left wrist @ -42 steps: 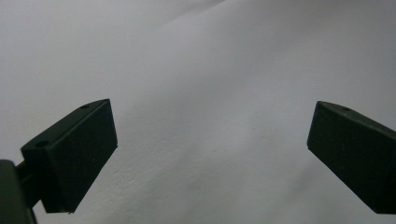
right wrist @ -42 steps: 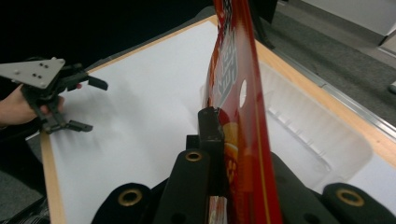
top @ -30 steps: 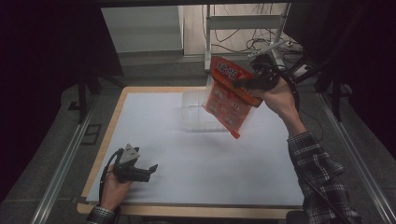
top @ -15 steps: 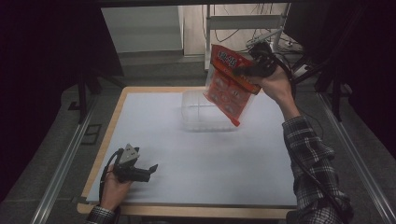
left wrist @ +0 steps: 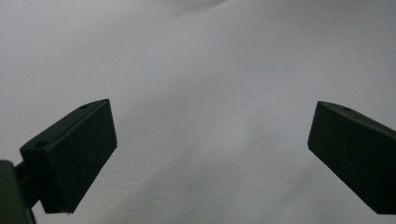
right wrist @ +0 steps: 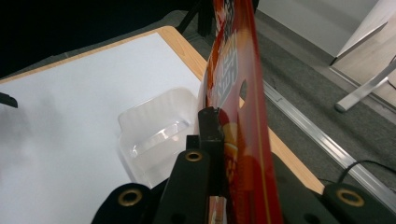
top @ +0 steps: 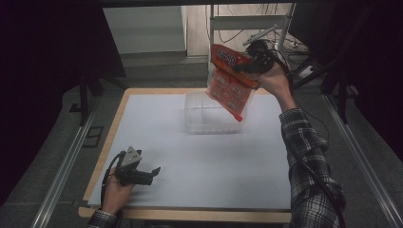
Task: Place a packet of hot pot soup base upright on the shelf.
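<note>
Overhead, the right gripper (top: 247,66) clamps the red snack bag (top: 229,83), tilted above the clear plastic container (top: 209,114). Well nearer the person than that container, the left gripper (top: 149,173) rests on the white table (top: 214,166), its 2 jaws apart.

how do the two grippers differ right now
The left gripper rests low on the white table with jaws wide apart and nothing between them; the right gripper is raised, shut on the red snack bag above the clear container. Both are black and hand-held.
</note>
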`<state>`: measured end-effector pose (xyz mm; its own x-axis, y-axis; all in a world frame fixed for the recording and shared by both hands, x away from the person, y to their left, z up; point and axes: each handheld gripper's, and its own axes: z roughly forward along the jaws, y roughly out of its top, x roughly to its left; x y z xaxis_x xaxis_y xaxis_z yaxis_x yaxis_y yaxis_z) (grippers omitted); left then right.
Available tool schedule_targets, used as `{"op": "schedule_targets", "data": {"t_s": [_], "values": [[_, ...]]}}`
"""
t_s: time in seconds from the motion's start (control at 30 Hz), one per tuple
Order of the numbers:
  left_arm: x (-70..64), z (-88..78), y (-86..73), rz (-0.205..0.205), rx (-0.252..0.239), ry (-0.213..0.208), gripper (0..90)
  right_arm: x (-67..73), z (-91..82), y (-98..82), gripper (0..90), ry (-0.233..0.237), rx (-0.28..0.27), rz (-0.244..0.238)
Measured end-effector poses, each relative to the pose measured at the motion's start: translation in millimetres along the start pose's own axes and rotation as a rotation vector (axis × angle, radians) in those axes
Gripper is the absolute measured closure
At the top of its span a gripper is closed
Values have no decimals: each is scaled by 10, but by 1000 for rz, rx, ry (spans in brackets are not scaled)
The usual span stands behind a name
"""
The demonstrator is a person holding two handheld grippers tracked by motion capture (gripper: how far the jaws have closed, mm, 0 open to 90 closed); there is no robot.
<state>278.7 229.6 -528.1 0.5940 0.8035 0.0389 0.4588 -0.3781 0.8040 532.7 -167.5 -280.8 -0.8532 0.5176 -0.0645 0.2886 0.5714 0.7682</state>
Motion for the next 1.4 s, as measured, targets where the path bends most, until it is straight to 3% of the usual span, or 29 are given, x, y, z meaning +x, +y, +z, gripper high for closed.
{"op": "schedule_targets", "data": {"t_s": [0.2, 0.43, 0.5, 0.83, 0.9, 1.0, 1.13, 1.2, 1.4], "values": [[-2, 0, 0, 0, 0, 1, 11, -56, 199, -34, 889, 18, 32, 17], [-3, 1, 1, 0, 0, 0, 11, -130, 509, -197, 889, 43, 94, 60], [-2, 1, 1, 1, 0, 1, 11, -163, 554, -222, 888, 43, 85, 70], [-10, 3, 4, 6, 3, 1, 11, -342, 616, -272, 872, -44, 73, 121], [-11, 4, 4, 8, 6, 2, 11, -387, 673, -307, 856, -118, 85, 134], [-10, 6, 3, 7, 6, 2, 11, -429, 703, -341, 843, -142, 86, 160], [-4, 2, 1, 5, 4, 4, 11, -482, 723, -387, 759, -170, 88, 185], [-3, -3, 1, 3, 3, 6, 11, -487, 673, -372, 660, -163, 29, 183], [-8, -4, 3, 5, 4, 7, 11, -485, 621, -360, 502, -192, 22, 181]]}}
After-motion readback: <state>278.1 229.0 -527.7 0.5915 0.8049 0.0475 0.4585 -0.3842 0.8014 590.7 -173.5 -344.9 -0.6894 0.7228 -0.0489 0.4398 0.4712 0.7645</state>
